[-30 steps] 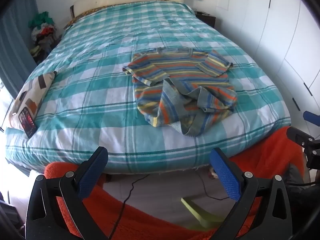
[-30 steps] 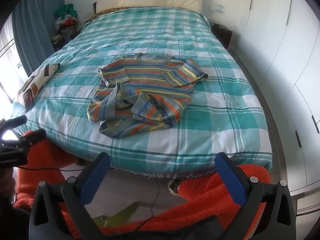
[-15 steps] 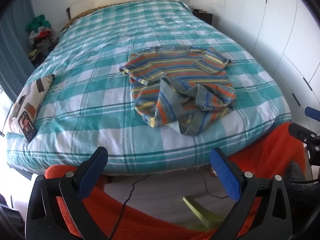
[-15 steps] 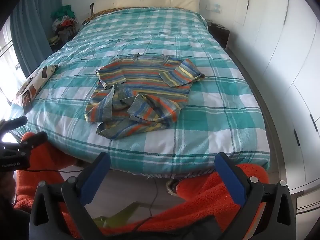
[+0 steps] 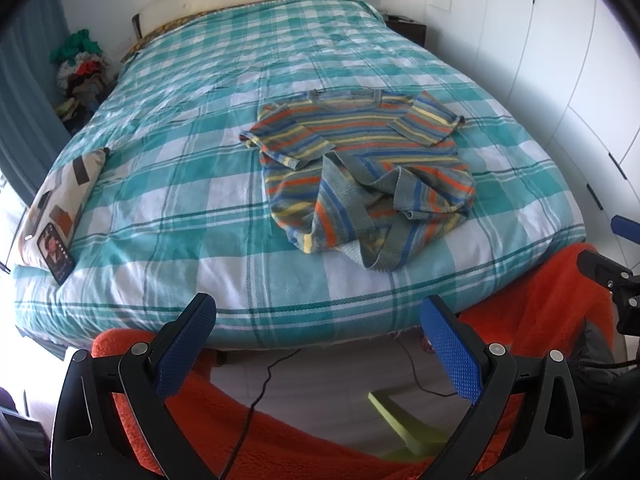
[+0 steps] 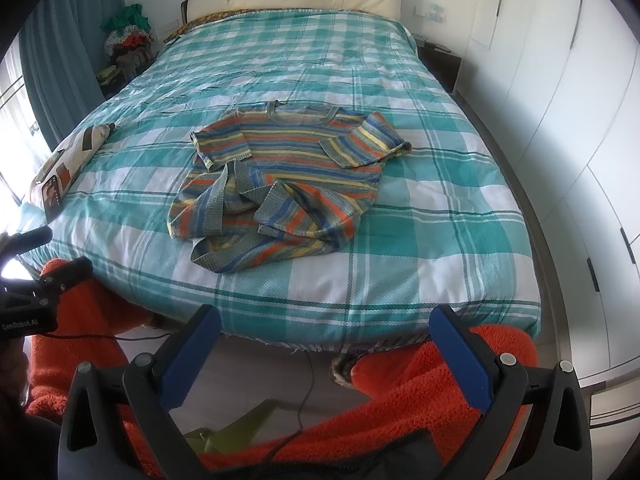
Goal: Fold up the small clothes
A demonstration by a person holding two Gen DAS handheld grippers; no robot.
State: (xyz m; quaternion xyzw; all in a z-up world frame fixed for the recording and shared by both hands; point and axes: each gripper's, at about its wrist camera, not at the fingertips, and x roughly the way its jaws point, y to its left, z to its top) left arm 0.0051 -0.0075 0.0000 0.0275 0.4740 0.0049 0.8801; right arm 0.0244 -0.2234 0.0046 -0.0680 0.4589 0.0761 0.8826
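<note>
Left wrist view: left gripper (image 5: 316,322) spread wide, empty, short of bed (image 5: 160,208) foot edge; striped sweater (image 5: 360,172) crumpled on bed, toward foot.

Right wrist view: right gripper (image 6: 326,334) likewise wide, empty; sweater (image 6: 280,176) mid-bed, hem bunched toward foot.

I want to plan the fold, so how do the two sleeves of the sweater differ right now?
The left sleeve is folded in and points toward the crumpled hem; the right sleeve lies across the chest, its cuff toward the middle. The left sleeve shows more orange, the right sleeve more yellow. Both rest on the sweater, untouched by either tool.
</note>
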